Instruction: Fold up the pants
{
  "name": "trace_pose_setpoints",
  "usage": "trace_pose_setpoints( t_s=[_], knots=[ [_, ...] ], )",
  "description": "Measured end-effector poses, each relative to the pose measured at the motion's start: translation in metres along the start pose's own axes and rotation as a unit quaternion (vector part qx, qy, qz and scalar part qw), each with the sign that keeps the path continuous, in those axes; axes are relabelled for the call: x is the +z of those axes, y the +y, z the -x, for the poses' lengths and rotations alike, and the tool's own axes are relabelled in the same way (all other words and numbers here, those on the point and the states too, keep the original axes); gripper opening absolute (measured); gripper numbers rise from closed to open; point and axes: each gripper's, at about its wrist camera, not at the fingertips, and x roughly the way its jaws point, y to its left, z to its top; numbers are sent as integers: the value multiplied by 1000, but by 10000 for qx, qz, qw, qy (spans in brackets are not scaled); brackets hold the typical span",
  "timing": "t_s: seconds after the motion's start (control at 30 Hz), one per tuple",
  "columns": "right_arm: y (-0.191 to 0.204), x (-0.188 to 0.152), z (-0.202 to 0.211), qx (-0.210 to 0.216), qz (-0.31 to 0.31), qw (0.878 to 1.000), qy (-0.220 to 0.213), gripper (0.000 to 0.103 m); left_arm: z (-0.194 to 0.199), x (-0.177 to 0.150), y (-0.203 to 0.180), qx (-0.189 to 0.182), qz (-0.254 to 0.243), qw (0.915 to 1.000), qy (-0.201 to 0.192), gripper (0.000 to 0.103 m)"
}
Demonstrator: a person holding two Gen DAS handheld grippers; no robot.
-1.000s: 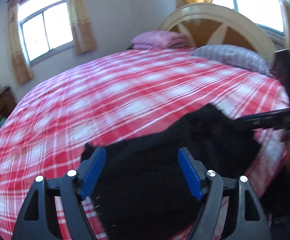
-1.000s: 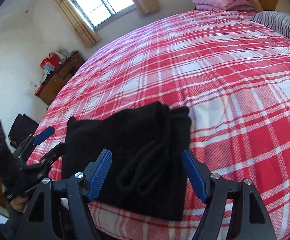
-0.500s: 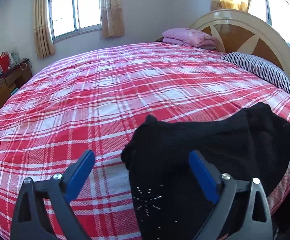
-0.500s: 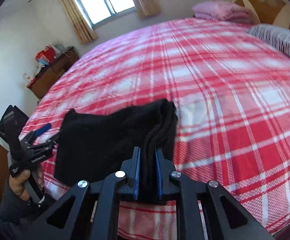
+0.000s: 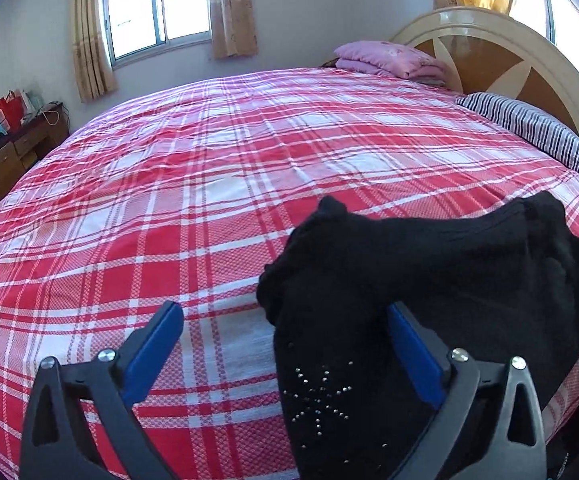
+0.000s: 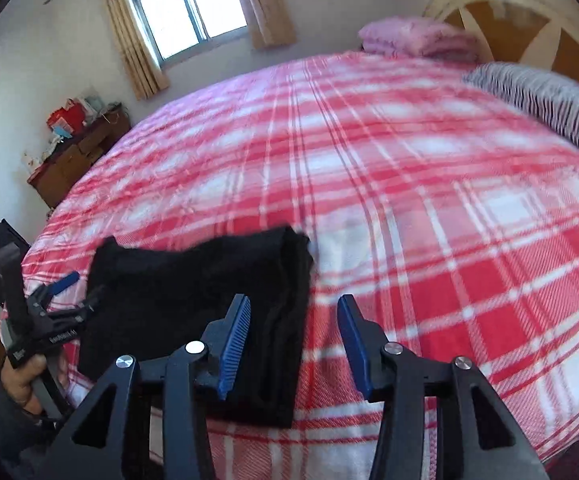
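Note:
The black pants [image 5: 429,272] lie folded in a bundle at the near edge of the red plaid bed [image 5: 209,184]. A stud pattern shows on the near layer. My left gripper [image 5: 285,344] is open; its left finger is over bare sheet and its right finger is against the cloth. In the right wrist view the pants [image 6: 193,280] lie flat with a stacked fold edge on the right. My right gripper [image 6: 293,332] is open just over that edge, holding nothing. The left gripper [image 6: 73,292] shows there at the pants' left side.
A pink folded blanket [image 5: 389,58] and a striped pillow [image 5: 529,128] lie by the round headboard [image 5: 501,52]. A wooden dresser [image 5: 13,152] with clutter stands left of the bed. A curtained window [image 5: 157,4] is behind. The bed edge is right below the grippers.
My right gripper, shut on the pants' folded edge half a second ago, has opened and let go. The left gripper has shifted left, so the pants sit more to its right.

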Motion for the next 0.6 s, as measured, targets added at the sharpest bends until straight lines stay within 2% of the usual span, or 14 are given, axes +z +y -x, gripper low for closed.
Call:
trace_pose_setpoints(
  t_s=[0.13,0.23,0.3,0.37,0.4,0.6],
  knots=[
    [37,15,2,663,414,9967,-204,57,1,0,0,13,-14,10000,14,103],
    [62,16,-22,882,655,9939,22,59,0,0,2,-33,34,10000,48,103],
    [67,13,-44,757,702,9943,255,59,1,0,2,-38,40,10000,53,103],
    [64,7,-69,346,738,9949,586,59,1,0,2,-34,28,10000,37,103],
    [60,5,-80,306,715,9943,732,59,2,0,1,-46,18,10000,26,103],
    [58,2,-75,354,770,9944,635,59,2,8,-4,-27,-57,10000,-11,103]
  ],
)
